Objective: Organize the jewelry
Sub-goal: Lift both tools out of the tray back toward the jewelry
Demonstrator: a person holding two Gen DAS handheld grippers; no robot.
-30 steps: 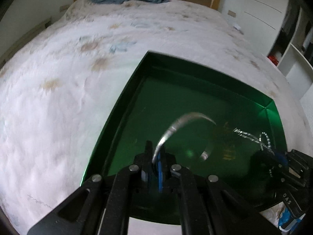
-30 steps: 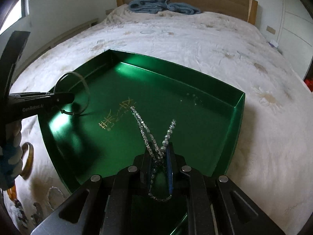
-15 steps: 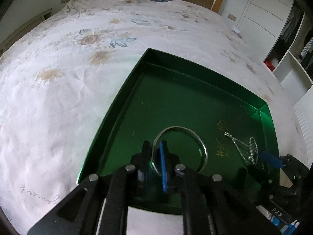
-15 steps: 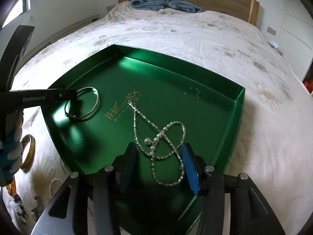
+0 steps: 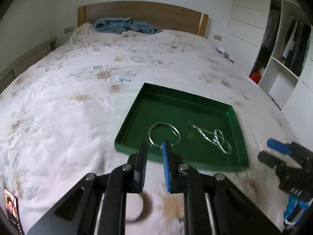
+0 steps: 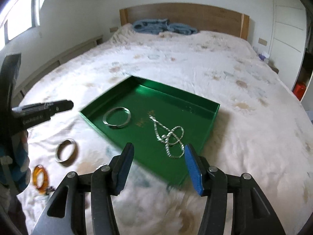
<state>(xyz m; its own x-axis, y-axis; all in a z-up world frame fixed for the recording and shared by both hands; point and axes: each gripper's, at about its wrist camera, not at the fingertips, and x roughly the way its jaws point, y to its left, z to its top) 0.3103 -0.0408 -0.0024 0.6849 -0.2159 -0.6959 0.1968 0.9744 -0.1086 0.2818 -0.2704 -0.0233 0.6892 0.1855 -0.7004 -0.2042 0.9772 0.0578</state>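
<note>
We have released both pieces and drawn back: left gripper (image 5: 154, 148) and right gripper (image 6: 159, 152) jaws parted, empty. Green tray (image 6: 207, 131) holds one silver bangle (image 6: 116, 117), one chain necklace (image 6: 170, 137); two bangles (image 6: 65, 152) lie on the bed (image 6: 195, 62).

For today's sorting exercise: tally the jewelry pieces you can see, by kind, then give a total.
Bangles: 3 – silver one in the green tray, metal one and amber one on the bed.
Chain necklaces: 1, in the tray.
Total: 4
</note>
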